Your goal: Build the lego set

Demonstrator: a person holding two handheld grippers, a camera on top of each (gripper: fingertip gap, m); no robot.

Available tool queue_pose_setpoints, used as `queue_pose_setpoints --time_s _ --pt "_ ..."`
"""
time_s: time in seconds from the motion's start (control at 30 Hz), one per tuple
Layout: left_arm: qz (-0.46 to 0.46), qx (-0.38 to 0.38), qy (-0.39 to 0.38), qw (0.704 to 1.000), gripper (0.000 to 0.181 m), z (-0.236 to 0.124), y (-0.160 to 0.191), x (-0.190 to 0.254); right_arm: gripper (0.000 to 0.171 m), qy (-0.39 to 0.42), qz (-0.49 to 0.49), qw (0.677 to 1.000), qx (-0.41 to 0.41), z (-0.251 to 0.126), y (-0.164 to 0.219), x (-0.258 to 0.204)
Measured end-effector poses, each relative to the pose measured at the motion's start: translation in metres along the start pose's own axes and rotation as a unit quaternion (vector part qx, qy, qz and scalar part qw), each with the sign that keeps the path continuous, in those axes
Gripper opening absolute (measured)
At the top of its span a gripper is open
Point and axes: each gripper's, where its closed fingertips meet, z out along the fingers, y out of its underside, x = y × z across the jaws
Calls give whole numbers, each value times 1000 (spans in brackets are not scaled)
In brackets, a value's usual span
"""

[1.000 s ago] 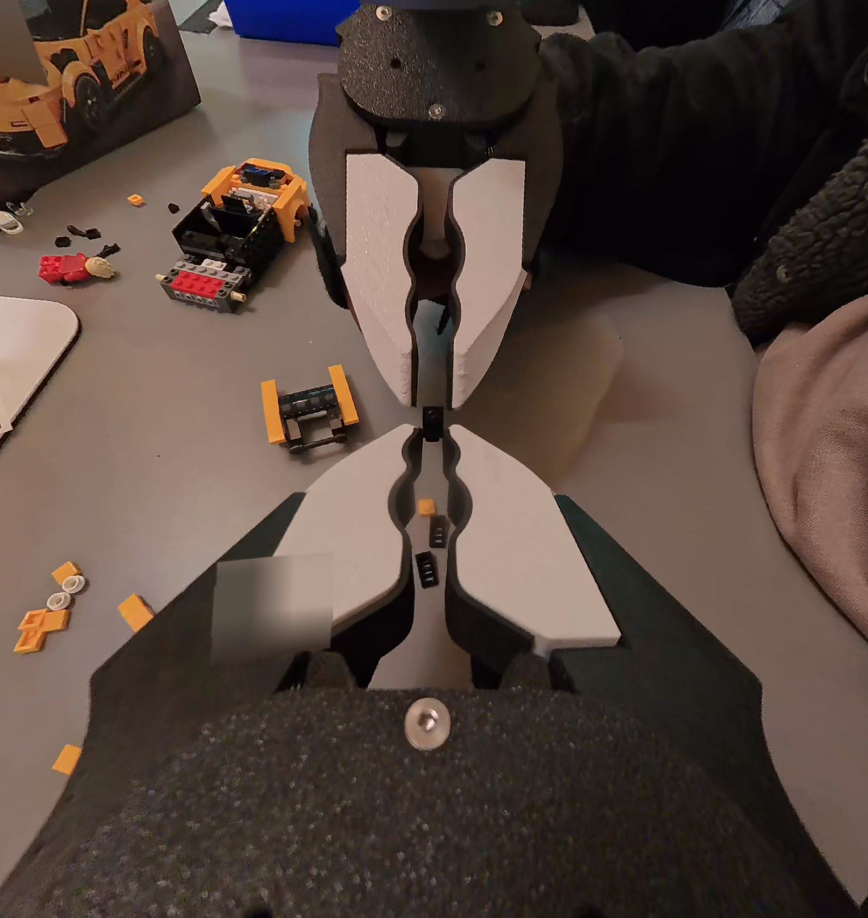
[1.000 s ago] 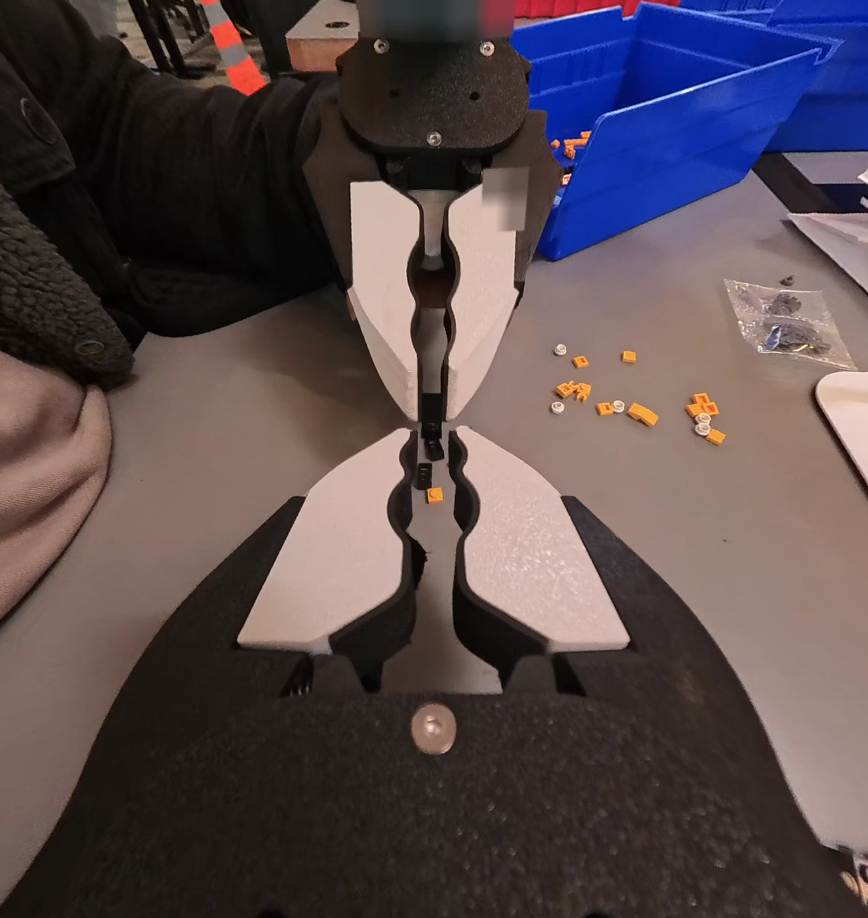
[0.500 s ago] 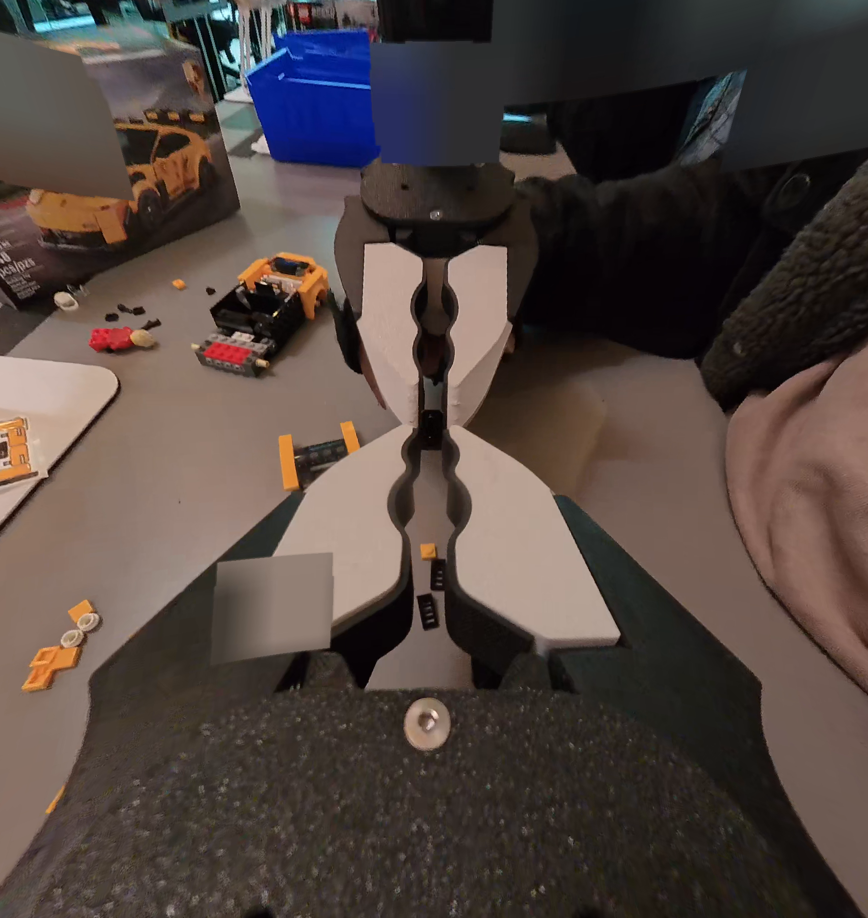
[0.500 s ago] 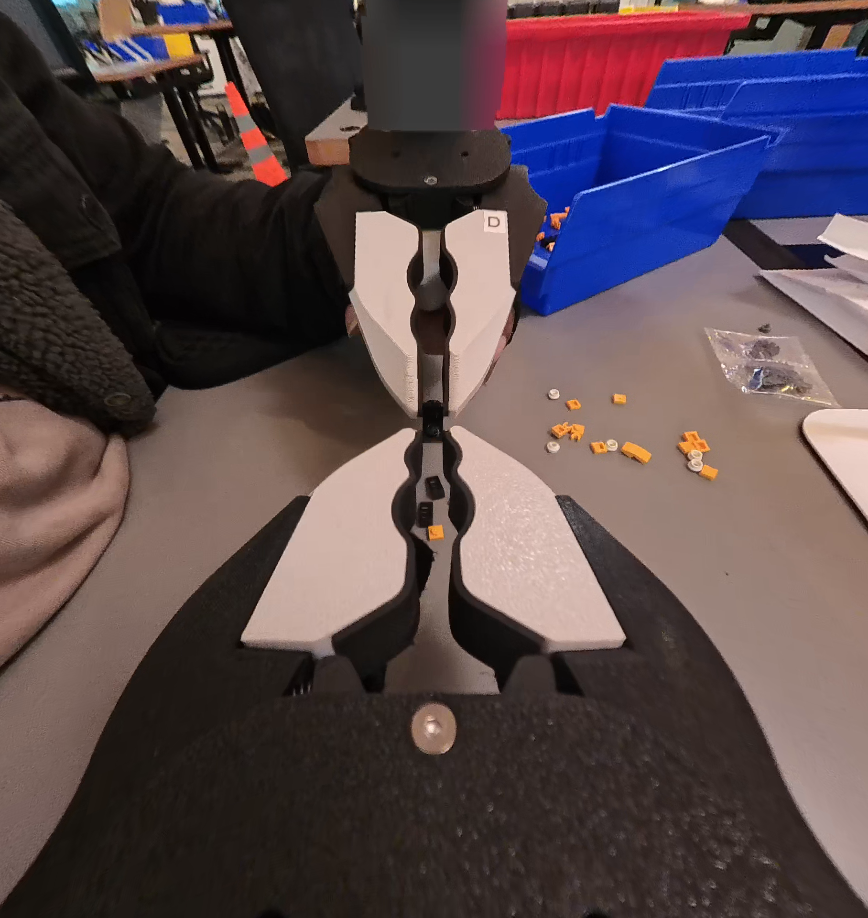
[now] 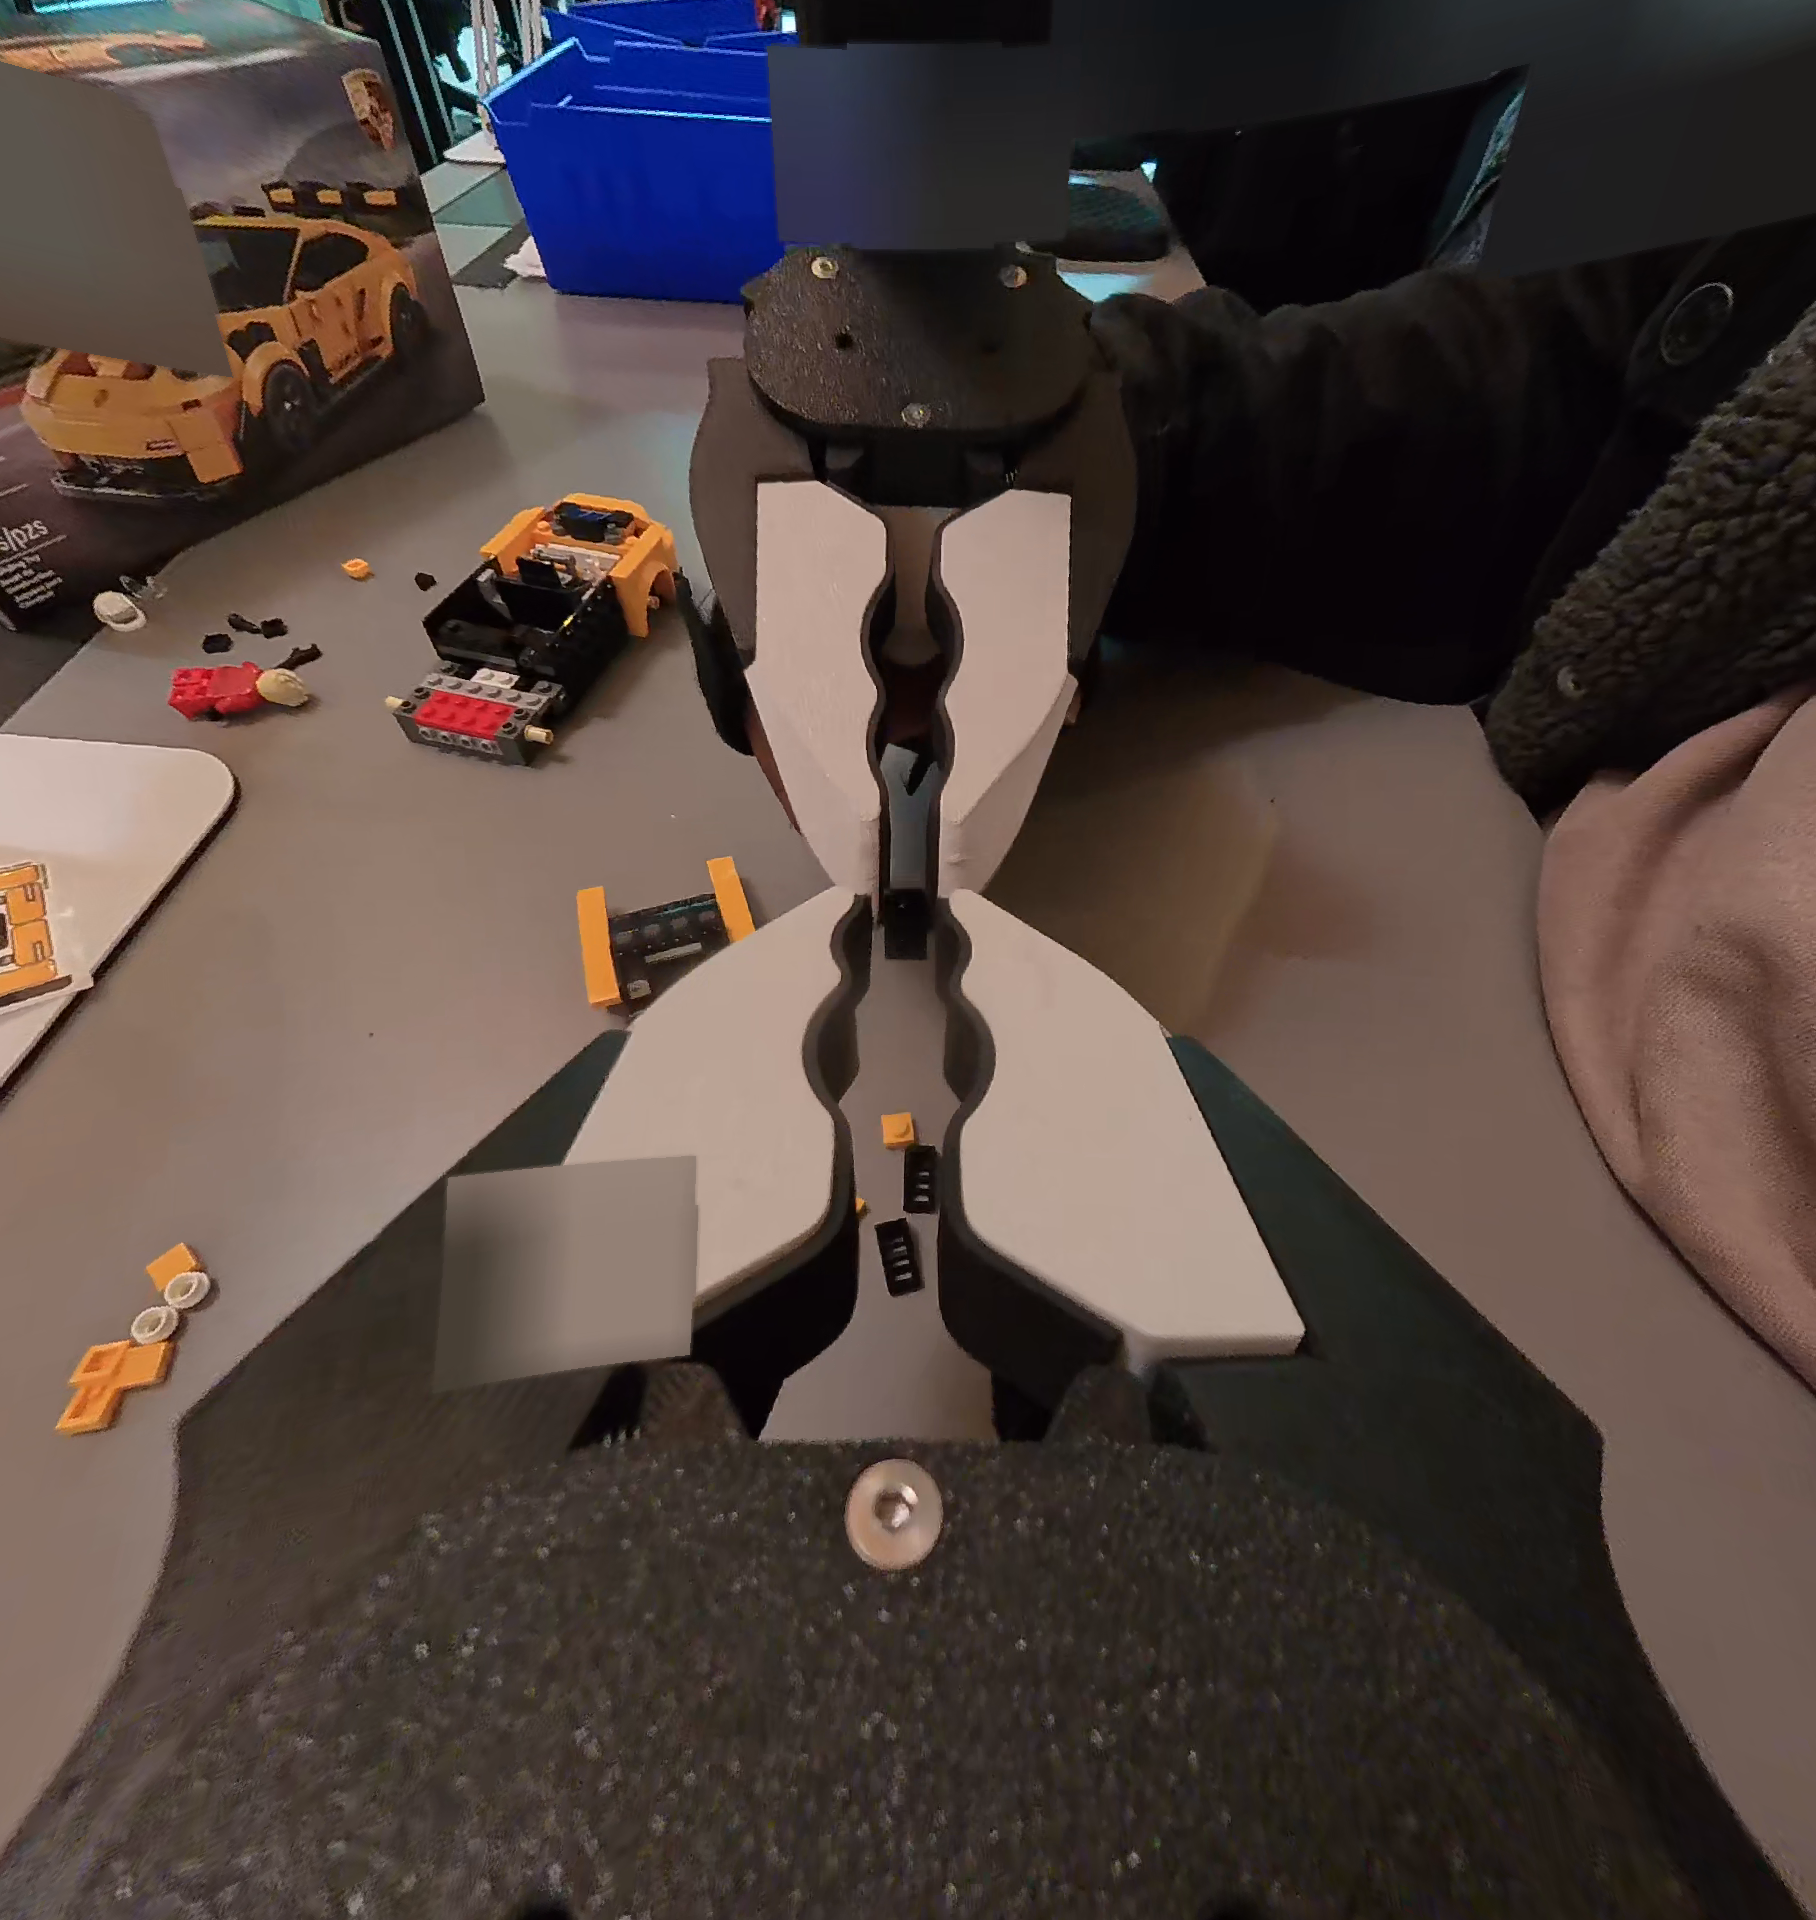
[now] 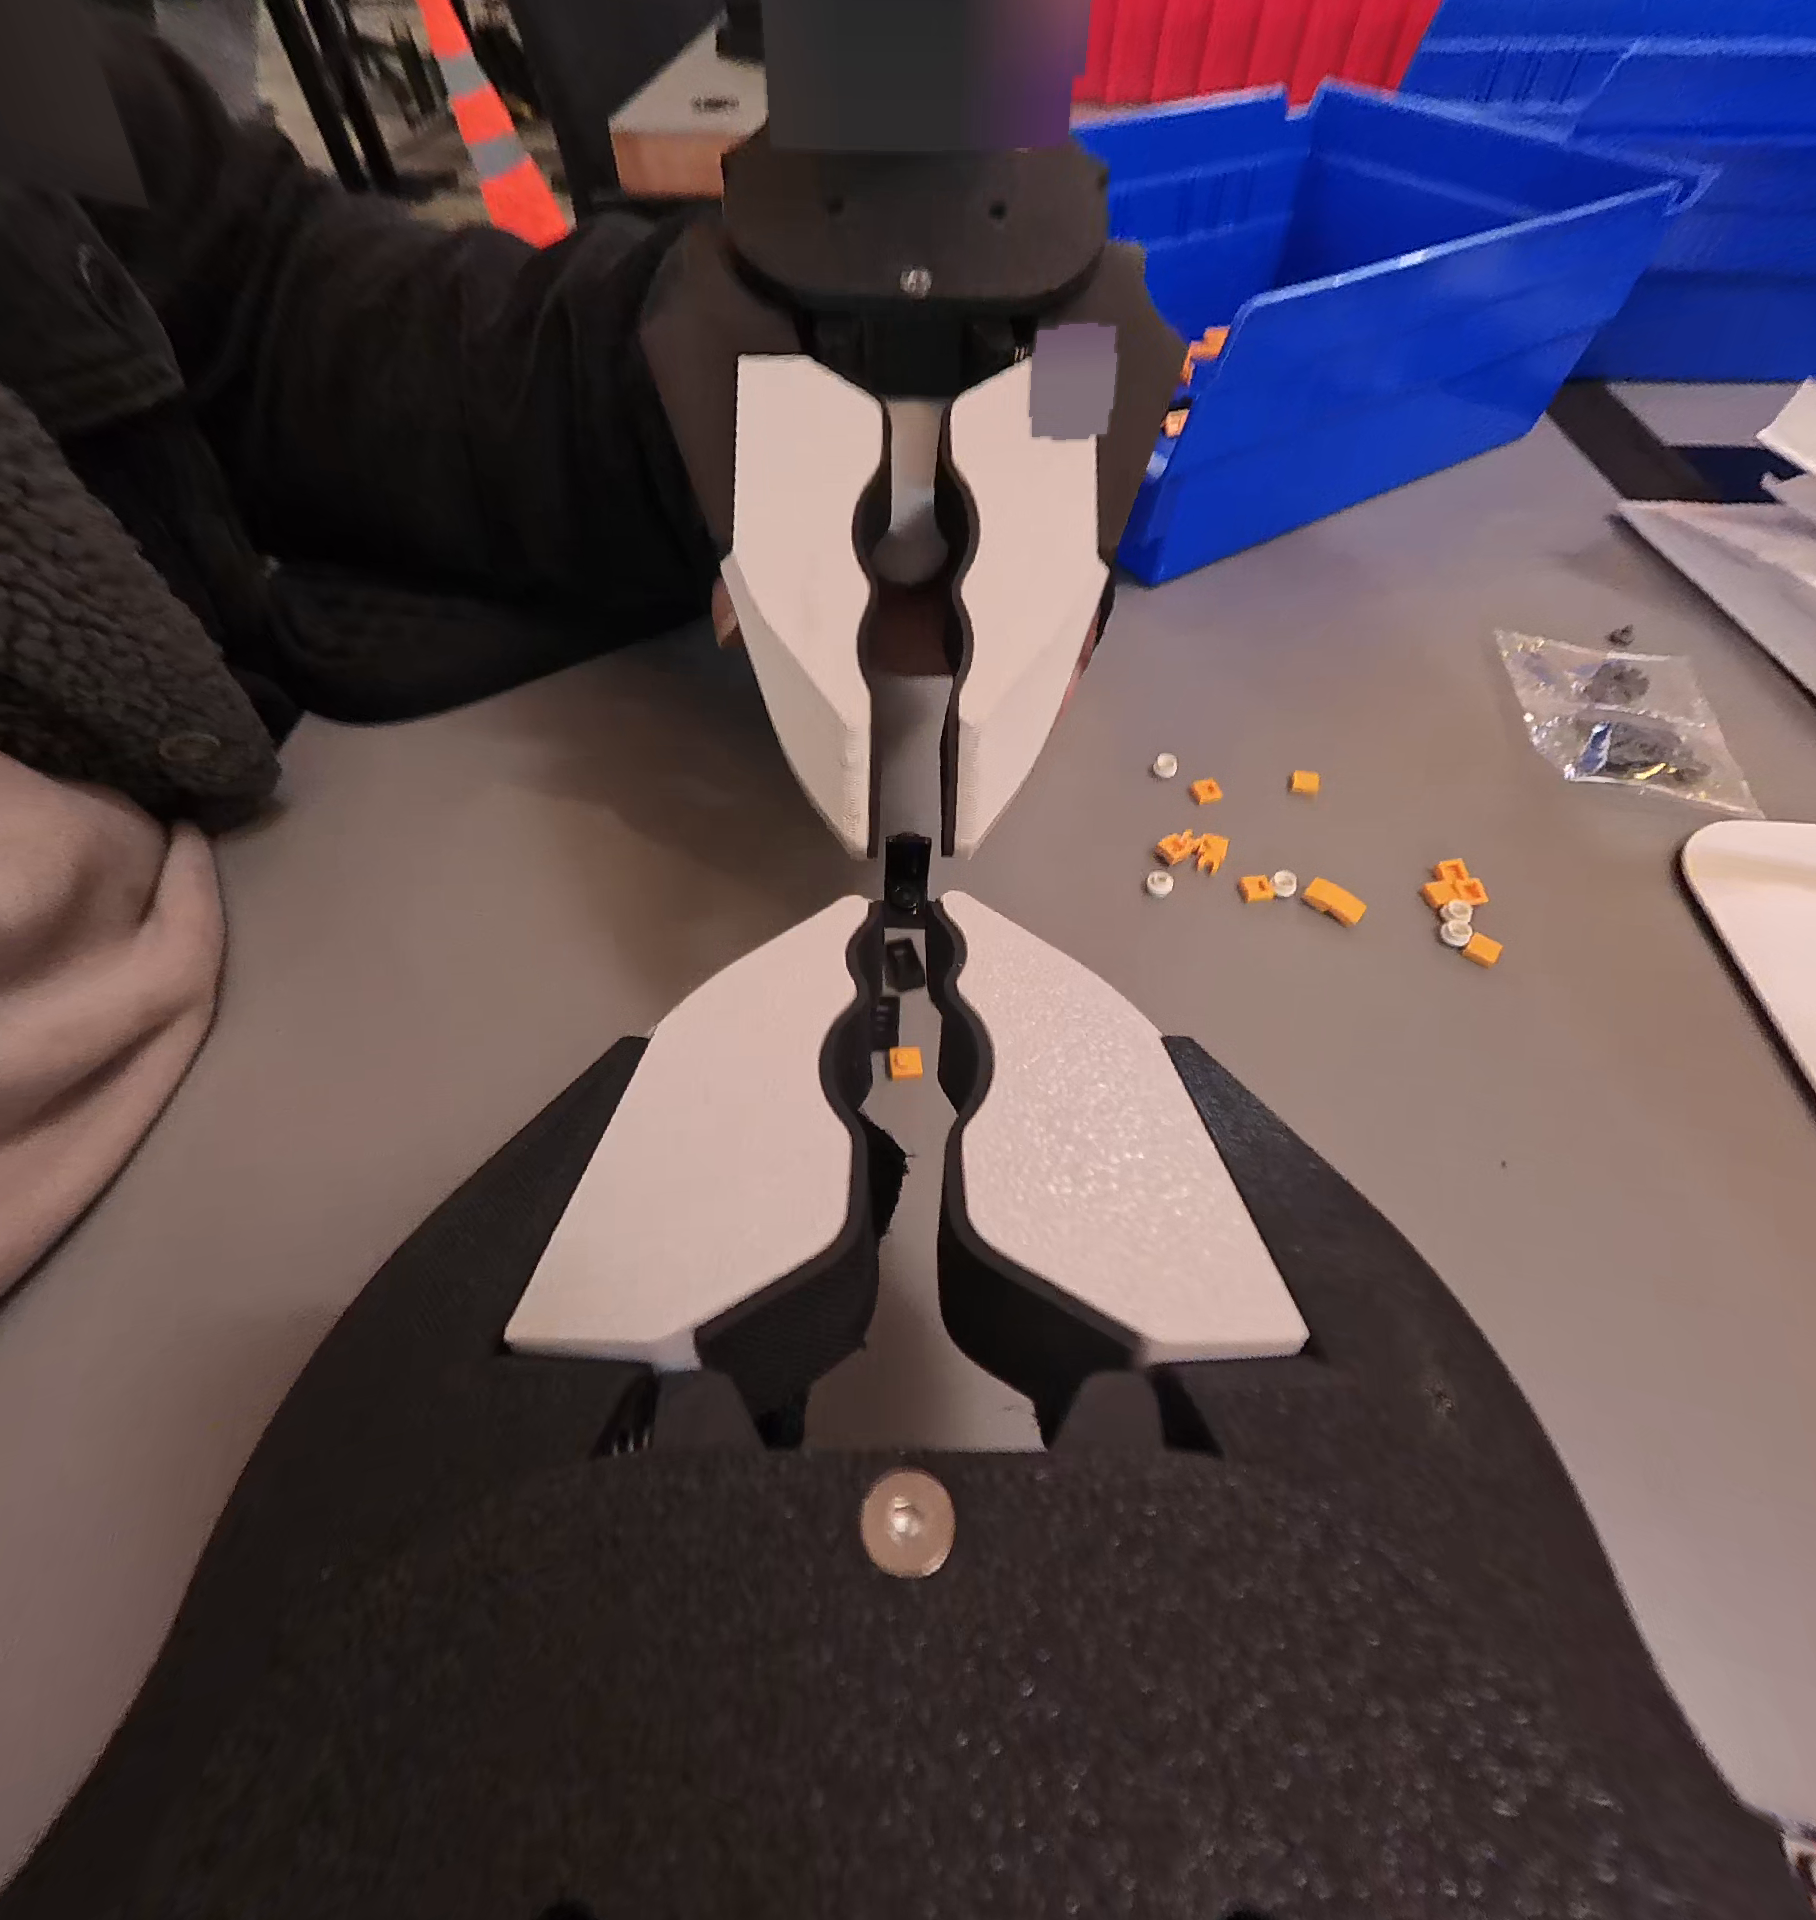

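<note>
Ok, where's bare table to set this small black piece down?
Bare table lies between the white board and the yellow-and-black subassembly. More lies in the right wrist view, nearer than the orange bits. Crowded: around the half-built car, and under both claws, where small parts lie.

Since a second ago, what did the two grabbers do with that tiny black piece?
Both grippers tilted upward together, tips still meeting. The right gripper keeps the black piece pinched; whether the left gripper still grips it is unclear. The loose bricks and half-built car stayed put.
</note>
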Motion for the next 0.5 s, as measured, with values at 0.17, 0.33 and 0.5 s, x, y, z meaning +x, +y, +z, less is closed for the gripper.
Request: queue_pose_setpoints --time_s 0.17,0.33,0.5 --pt "6 -16 -3 1000 7 1 4 0 8 4 -3 1000 -19 2 5 0" --pt "-4 -11 -12 1000 0 -5 7 -8 9 16 3 997 -80 4 24 5" --pt "-18 -37 -6 999 0 -6 23 -12 15 3 -5 990 -137 18 43 -3"
